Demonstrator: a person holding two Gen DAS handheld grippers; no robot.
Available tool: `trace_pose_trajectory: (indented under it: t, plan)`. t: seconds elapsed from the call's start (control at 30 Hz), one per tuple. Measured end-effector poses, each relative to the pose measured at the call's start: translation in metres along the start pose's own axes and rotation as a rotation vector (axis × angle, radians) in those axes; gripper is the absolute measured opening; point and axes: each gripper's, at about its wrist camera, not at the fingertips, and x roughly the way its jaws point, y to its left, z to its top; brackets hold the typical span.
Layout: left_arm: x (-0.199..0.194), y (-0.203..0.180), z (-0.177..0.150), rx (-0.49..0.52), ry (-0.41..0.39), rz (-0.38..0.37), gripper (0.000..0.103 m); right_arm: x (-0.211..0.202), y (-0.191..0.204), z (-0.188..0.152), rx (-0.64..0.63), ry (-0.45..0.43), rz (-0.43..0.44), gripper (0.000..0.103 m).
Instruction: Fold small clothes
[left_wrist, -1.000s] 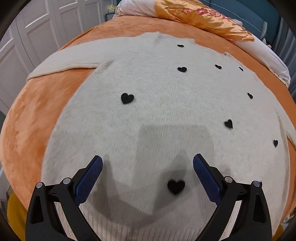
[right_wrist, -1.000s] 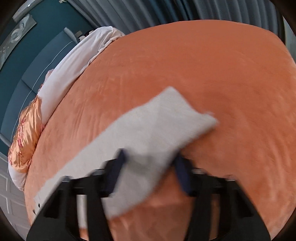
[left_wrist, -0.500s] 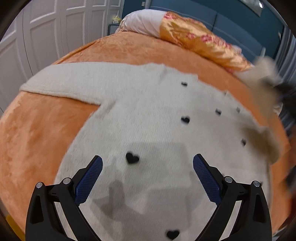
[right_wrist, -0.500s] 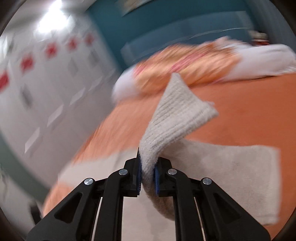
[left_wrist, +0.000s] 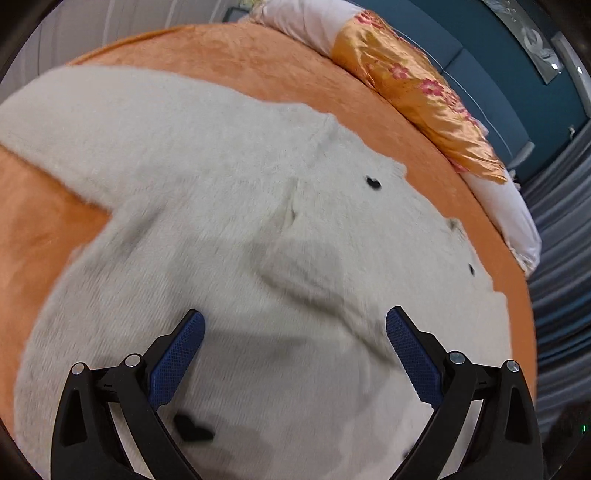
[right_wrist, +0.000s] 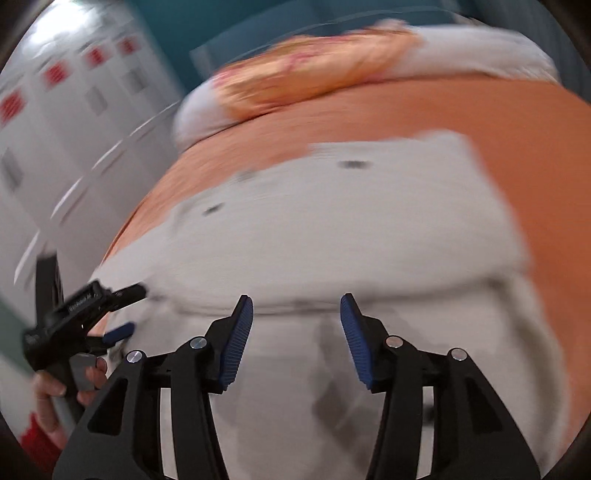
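The sweater (left_wrist: 229, 229) lay flat on the orange bed (left_wrist: 258, 66), one sleeve (right_wrist: 388, 206) folded across its body. Both the left gripper (left_wrist: 294, 339) and right gripper (right_wrist: 296, 332) hovered wide open, holding nothing. The fuzzy knit could snag a pad and drag the fold loose — plenty of bare bed remained past the sweater's edges.

Fuzzy matt cream knit sweater (left_wrist: 229, 206), plush orange velvety bedspread (left_wrist: 48, 229), glossy orange satin floral pillow (left_wrist: 417, 92), matt black plastic left gripper (left_wrist: 293, 328) with textured blue pads (left_wrist: 177, 362)
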Motion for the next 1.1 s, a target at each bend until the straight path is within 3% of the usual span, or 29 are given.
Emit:
trace_pose_trajectory:
  t: [0.07, 0.13, 0.17, 0.2, 0.23, 0.27, 0.3, 0.33, 0.37, 0.47, 0.53, 0.57, 0.6, 0.63, 0.67, 0.7, 0.77, 0.87, 1.0, 1.1]
  plan:
    - [0.004, -0.008, 0.007, 0.011, -0.012, -0.006, 0.091, -0.002, -0.025, 0.004, 0.085, -0.006, -0.016, 0.049]
    - [0.009, -0.015, 0.016, 0.023, -0.007, -0.029, 0.052, -0.001, -0.049, 0.01, 0.155, -0.016, -0.023, 0.049]
    - [0.013, -0.017, 0.021, 0.03, 0.003, -0.031, 0.04, 0.003, -0.056, 0.015, 0.182, -0.023, -0.026, 0.049]
    - [0.017, -0.019, 0.026, 0.038, 0.013, -0.039, 0.015, 0.009, -0.062, 0.021, 0.217, -0.028, -0.027, 0.048]
    - [0.022, -0.023, 0.033, 0.046, 0.027, -0.056, 0.005, 0.015, -0.065, 0.025, 0.242, -0.03, -0.03, 0.048]
    - [0.022, -0.025, 0.037, 0.051, 0.025, -0.064, 0.005, 0.022, -0.067, 0.029, 0.263, -0.028, -0.033, 0.036]
    - [0.019, -0.03, 0.042, 0.063, 0.009, -0.072, 0.005, 0.03, -0.069, 0.038, 0.282, -0.015, -0.05, 0.014]
    - [0.011, -0.038, 0.05, 0.09, -0.028, -0.08, 0.004, 0.03, -0.069, 0.041, 0.285, -0.017, -0.05, 0.006]
    - [0.0, -0.045, 0.056, 0.113, -0.071, -0.091, 0.004, 0.024, -0.066, 0.048, 0.288, -0.06, -0.03, 0.006]
    - [-0.043, -0.062, 0.073, 0.158, -0.226, -0.154, 0.004, -0.028, -0.04, 0.065, 0.226, -0.295, 0.073, 0.006]
    - [-0.057, -0.064, 0.073, 0.179, -0.297, -0.166, 0.006, -0.034, -0.039, 0.06, 0.207, -0.338, 0.065, 0.006]
    - [-0.05, -0.063, 0.071, 0.193, -0.287, -0.15, 0.006, -0.024, -0.043, 0.056, 0.201, -0.307, 0.029, 0.006]
    - [-0.033, -0.06, 0.066, 0.211, -0.245, -0.109, 0.006, 0.0, -0.053, 0.05, 0.208, -0.214, -0.037, 0.006]
    - [0.003, -0.052, 0.055, 0.22, -0.146, -0.045, 0.006, 0.024, -0.064, 0.041, 0.227, -0.119, -0.097, 0.006]
    - [0.022, -0.046, 0.049, 0.214, -0.089, -0.008, 0.006, 0.039, -0.074, 0.03, 0.262, -0.06, -0.091, 0.004]
    - [0.042, -0.037, 0.04, 0.201, -0.032, 0.039, 0.005, 0.033, -0.072, 0.031, 0.267, -0.091, -0.071, 0.005]
    - [0.043, -0.029, 0.026, 0.178, -0.085, 0.011, 0.007, 0.018, -0.064, 0.037, 0.255, -0.093, -0.088, 0.006]
    - [0.043, -0.025, 0.024, 0.153, -0.098, -0.005, 0.009, -0.003, -0.055, 0.031, 0.229, -0.114, -0.132, 0.006]
    - [0.045, -0.015, 0.022, 0.129, -0.118, -0.036, 0.013, -0.024, -0.032, 0.031, 0.154, -0.224, -0.195, 0.006]
    - [0.047, -0.006, 0.025, 0.104, -0.123, -0.072, 0.013, -0.025, -0.003, 0.043, 0.014, -0.305, -0.259, 0.006]
